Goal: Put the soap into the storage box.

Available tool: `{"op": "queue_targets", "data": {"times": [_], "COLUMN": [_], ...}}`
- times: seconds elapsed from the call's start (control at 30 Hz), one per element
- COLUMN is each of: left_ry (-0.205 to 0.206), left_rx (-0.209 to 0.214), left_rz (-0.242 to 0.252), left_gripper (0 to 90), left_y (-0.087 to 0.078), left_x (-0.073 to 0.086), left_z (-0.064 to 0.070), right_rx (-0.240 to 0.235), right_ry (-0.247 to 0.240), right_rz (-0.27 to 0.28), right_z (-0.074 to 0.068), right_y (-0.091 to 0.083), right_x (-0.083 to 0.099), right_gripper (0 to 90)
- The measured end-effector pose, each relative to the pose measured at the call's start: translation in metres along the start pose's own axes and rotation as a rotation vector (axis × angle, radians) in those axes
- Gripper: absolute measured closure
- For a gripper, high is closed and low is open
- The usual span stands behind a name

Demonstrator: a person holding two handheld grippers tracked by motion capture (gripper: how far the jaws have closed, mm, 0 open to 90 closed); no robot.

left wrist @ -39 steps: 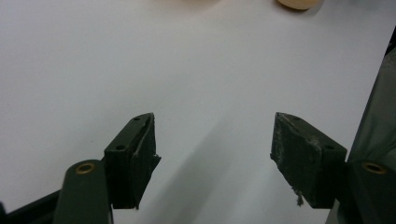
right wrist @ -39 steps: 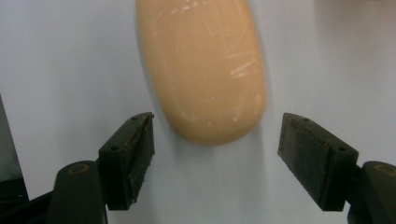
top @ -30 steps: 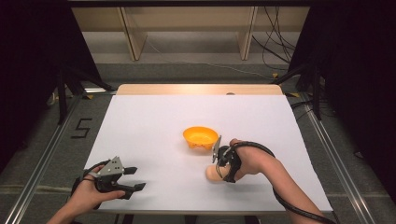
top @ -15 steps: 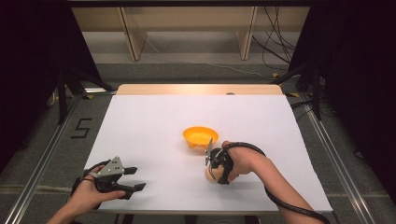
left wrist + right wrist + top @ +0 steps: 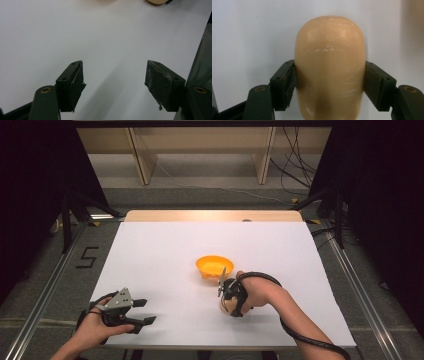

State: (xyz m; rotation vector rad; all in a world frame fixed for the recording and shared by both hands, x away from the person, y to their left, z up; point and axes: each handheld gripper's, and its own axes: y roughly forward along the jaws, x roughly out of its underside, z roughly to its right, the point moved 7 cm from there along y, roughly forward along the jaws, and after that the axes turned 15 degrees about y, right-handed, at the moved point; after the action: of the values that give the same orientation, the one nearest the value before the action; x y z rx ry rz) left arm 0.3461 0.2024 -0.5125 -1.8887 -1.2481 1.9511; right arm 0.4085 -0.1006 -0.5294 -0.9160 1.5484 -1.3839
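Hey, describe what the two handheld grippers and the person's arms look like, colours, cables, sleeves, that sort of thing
Both grippers are black with two blocky black jaws on arms with brass-coloured pivot rivets. The left gripper carries a grey three-cornered plate on top. The right gripper trails a thick black cable that loops over the hand and runs back along the forearm. No sleeves reach the forearms, and no gloves are worn.

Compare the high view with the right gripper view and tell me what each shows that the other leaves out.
High view alone: the orange bowl, the left claw open near the table's front left corner, both forearms, the floor around.

Right gripper view alone: the tan rounded object's scratched surface, with the two black pads against its sides.

Both: the right claw on that tan object, over the white tabletop, just in front of the bowl.
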Motion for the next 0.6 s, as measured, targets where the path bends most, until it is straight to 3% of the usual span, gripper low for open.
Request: {"op": "queue_targets", "data": {"times": [0.2,0.23,0.33,0.37,0.53,0.6], "left_ry": [-0.013,-0.013,0.012,0.008,0.006,0.010], "left_rx": [0.003,0.002,0.001,0.003,0.002,0.002], "left_rz": [0.012,0.011,0.011,0.015,0.018,0.016], "left_gripper": [30.9,30.9,30.9,30.9,30.9,30.9], "left_y": [0.0001,0.0001,-0.0006,-0.0003,-0.0001,-0.0001], "left_x": [-0.0008,-0.0007,-0.0010,-0.0013,-0.0015,-0.0011], "left_z": [0.0010,0.0008,-0.0006,-0.0002,-0.0002,-0.0009], "right_rx": [0.003,0.008,-0.005,-0.015,-0.023,-0.030], "right_ry": [0.030,0.062,0.032,0.052,0.037,0.054], "right_rz": [0.009,-0.011,0.038,0.051,0.082,0.097], "right_z": [-0.0004,-0.0021,0.0003,-0.0009,-0.0002,-0.0005], "right_y": [-0.0004,-0.0020,-0.0004,-0.0013,-0.0022,-0.0042], "right_x": [0.0019,0.0043,0.0025,0.0041,0.0050,0.0059], "right_gripper": [33.5,33.5,33.5,33.5,33.6,33.6]}}
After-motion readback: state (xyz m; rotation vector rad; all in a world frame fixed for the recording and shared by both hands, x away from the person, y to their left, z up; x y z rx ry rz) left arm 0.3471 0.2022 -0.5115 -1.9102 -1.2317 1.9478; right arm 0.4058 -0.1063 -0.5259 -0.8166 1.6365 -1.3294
